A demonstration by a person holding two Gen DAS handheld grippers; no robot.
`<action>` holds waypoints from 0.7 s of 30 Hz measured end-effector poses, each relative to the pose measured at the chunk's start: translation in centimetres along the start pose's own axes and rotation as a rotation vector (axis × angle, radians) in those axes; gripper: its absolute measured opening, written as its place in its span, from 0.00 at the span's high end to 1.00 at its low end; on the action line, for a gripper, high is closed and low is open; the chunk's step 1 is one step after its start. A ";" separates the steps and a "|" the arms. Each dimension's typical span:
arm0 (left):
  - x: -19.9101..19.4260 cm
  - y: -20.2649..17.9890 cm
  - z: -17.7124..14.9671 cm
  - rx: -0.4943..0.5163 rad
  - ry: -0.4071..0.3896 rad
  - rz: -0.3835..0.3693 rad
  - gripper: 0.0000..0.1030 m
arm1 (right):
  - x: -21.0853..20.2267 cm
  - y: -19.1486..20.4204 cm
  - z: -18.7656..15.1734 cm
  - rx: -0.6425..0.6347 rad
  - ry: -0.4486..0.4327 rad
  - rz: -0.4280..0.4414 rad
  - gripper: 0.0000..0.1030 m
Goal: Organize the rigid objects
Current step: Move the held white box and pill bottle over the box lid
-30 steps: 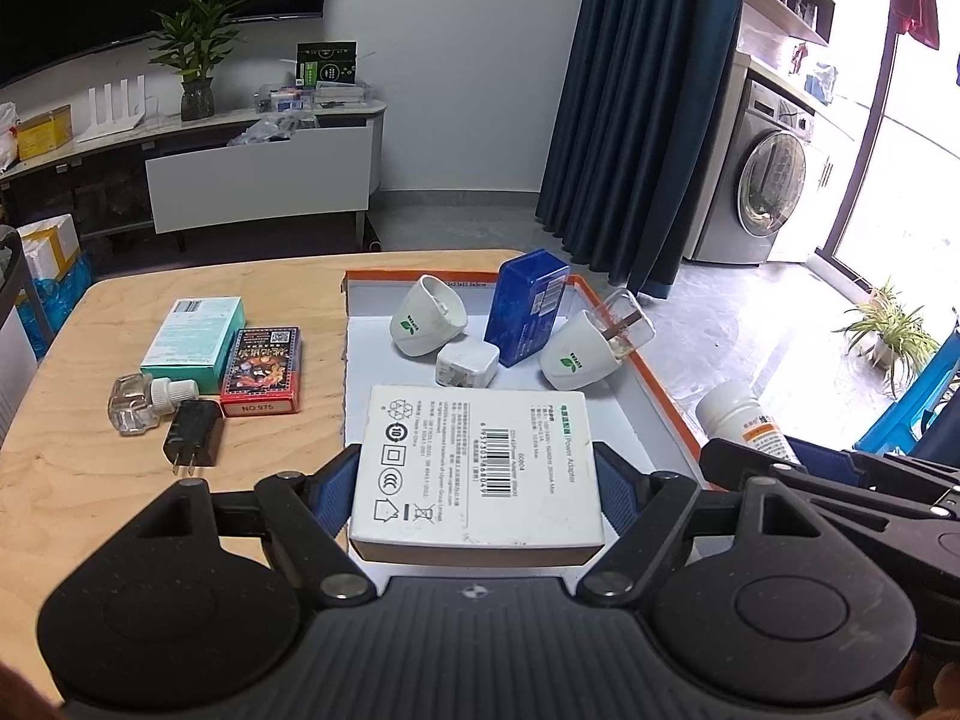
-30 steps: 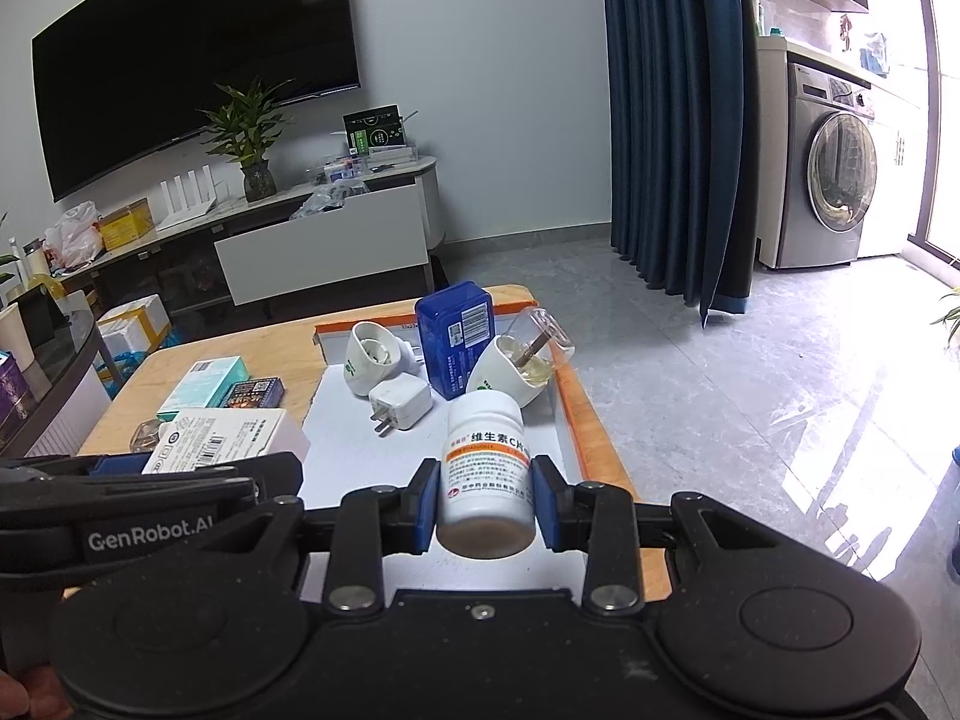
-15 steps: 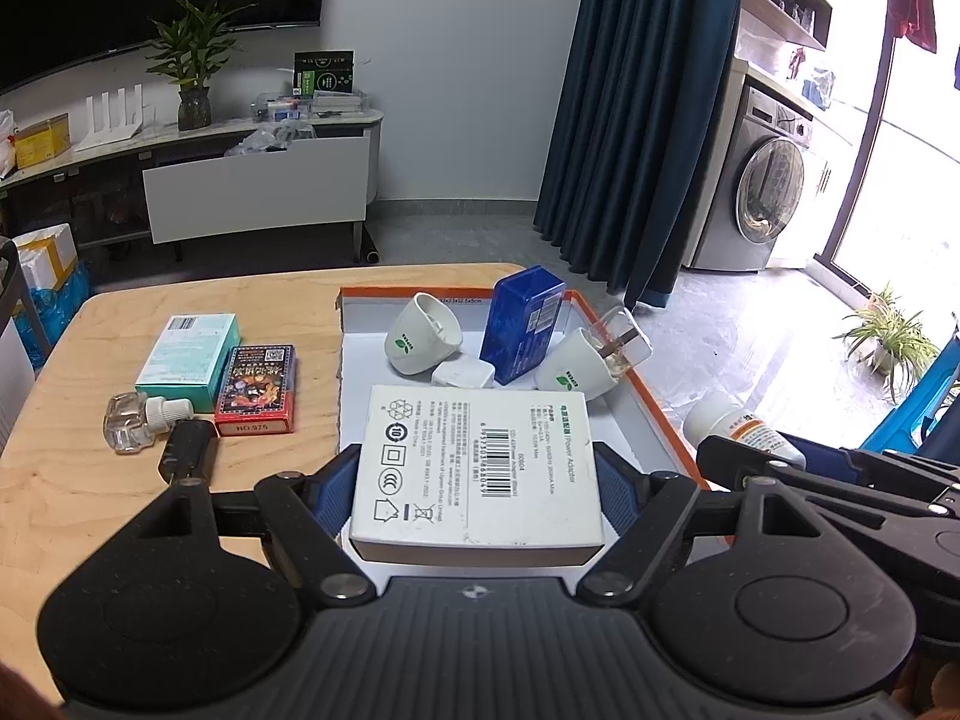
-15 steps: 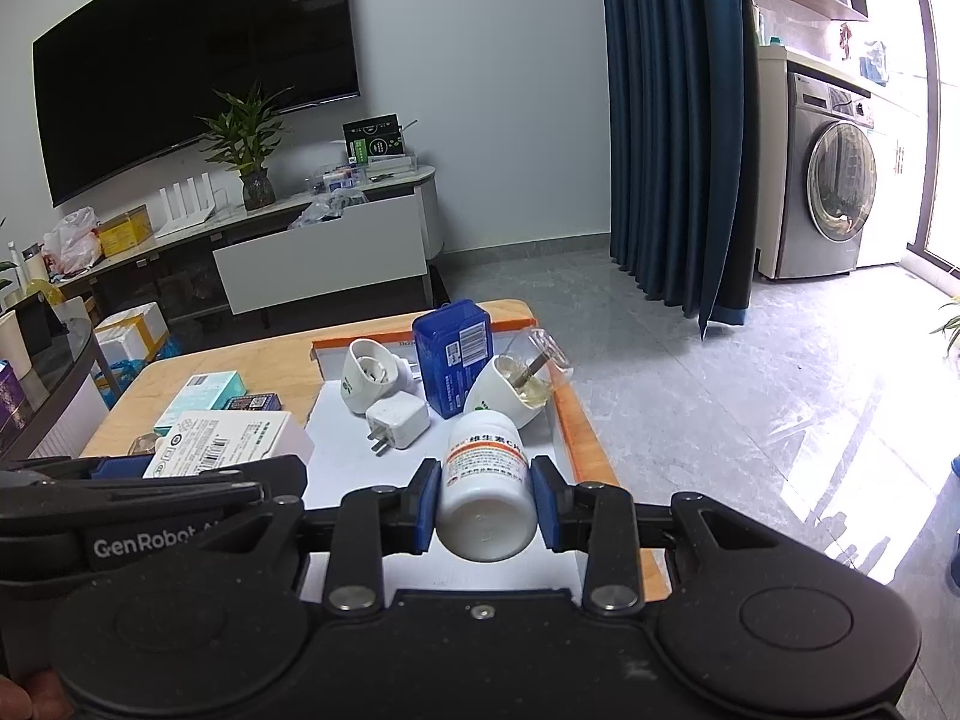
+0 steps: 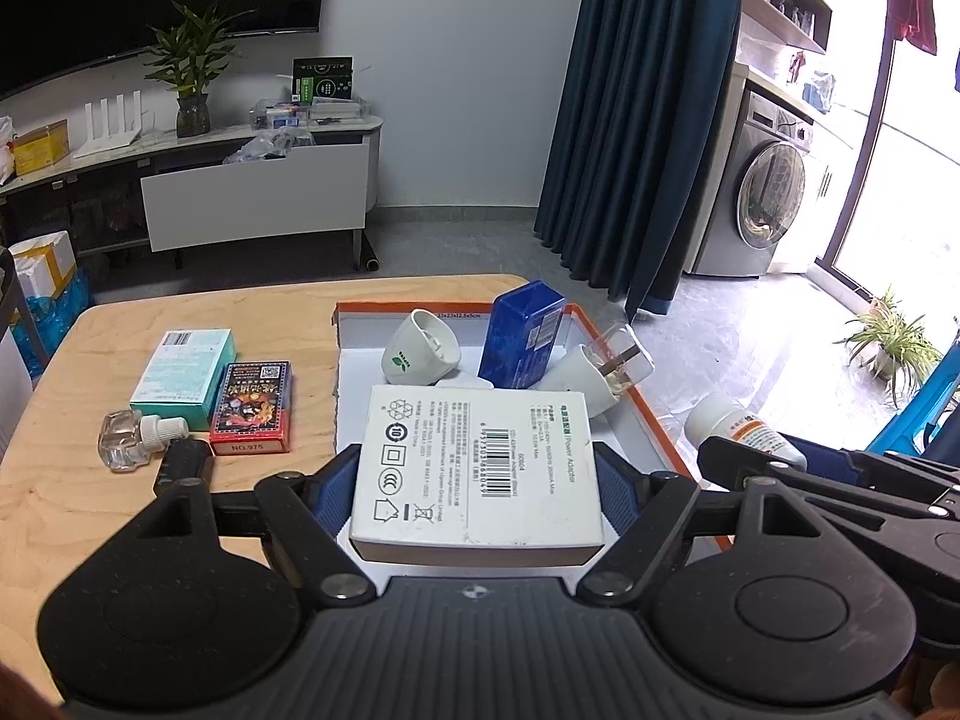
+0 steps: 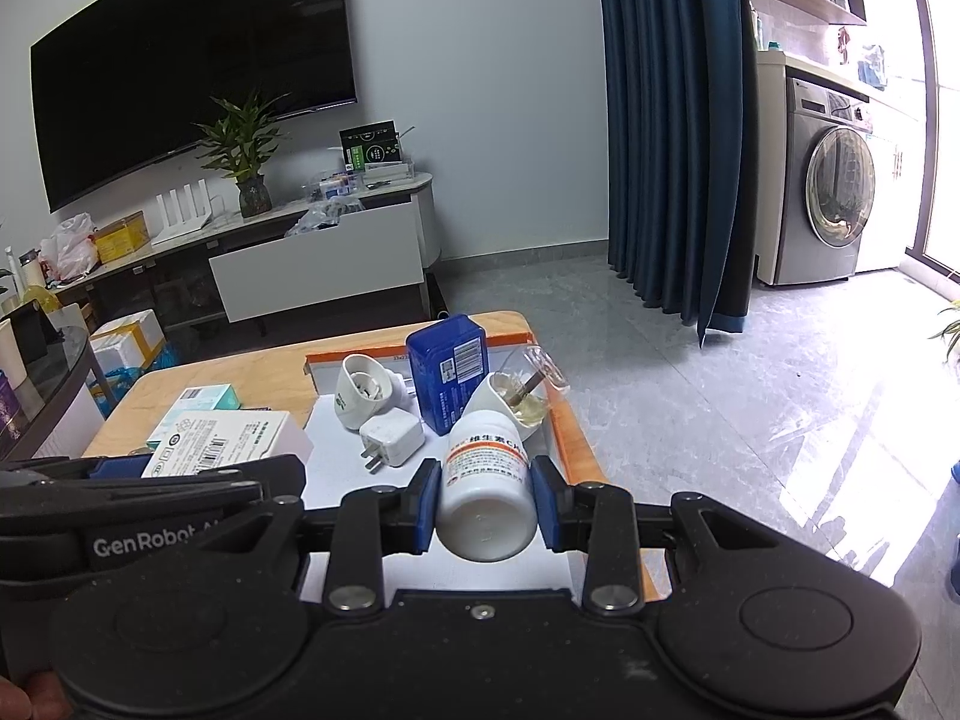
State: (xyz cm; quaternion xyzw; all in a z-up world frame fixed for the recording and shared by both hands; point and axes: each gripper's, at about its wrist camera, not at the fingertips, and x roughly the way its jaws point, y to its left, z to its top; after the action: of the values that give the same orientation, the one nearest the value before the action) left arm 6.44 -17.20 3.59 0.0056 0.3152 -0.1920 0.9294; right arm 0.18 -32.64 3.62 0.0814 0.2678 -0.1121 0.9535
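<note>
My left gripper (image 5: 477,480) is shut on a white power adapter box (image 5: 477,471), held above the front of the orange-rimmed white tray (image 5: 654,423). My right gripper (image 6: 483,501) is shut on a white pill bottle (image 6: 486,495) with an orange label, held tilted over the tray's front right; the bottle also shows in the left wrist view (image 5: 741,427). In the tray lie a blue box (image 5: 521,341), two white plug-in diffusers (image 5: 420,348) (image 5: 591,369) and a white charger (image 6: 391,439).
On the wooden table (image 5: 90,510) left of the tray lie a teal box (image 5: 183,373), a red card pack (image 5: 253,408), a clear refill bottle (image 5: 129,438) and a black plug (image 5: 183,463). Floor drops off past the table's right edge.
Both grippers have risen and pulled back a little with their loads; the tray looks farther off. The pill bottle has tipped so its base faces the right wrist camera.
</note>
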 end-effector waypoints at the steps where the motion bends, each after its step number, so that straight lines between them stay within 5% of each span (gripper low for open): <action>1: 0.0 0.0 0.0 0.000 -0.001 0.000 0.23 | 0.1 -0.1 0.1 0.001 -0.001 0.000 0.61; 21: 0.9 -0.2 0.9 0.002 -0.002 0.001 0.23 | 0.5 -0.2 0.3 0.002 -0.002 -0.002 0.61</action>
State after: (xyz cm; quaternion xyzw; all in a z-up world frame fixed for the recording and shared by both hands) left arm 7.59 -17.87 3.80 0.0066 0.3142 -0.1918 0.9298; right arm 0.68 -32.99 3.58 0.0822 0.2668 -0.1137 0.9535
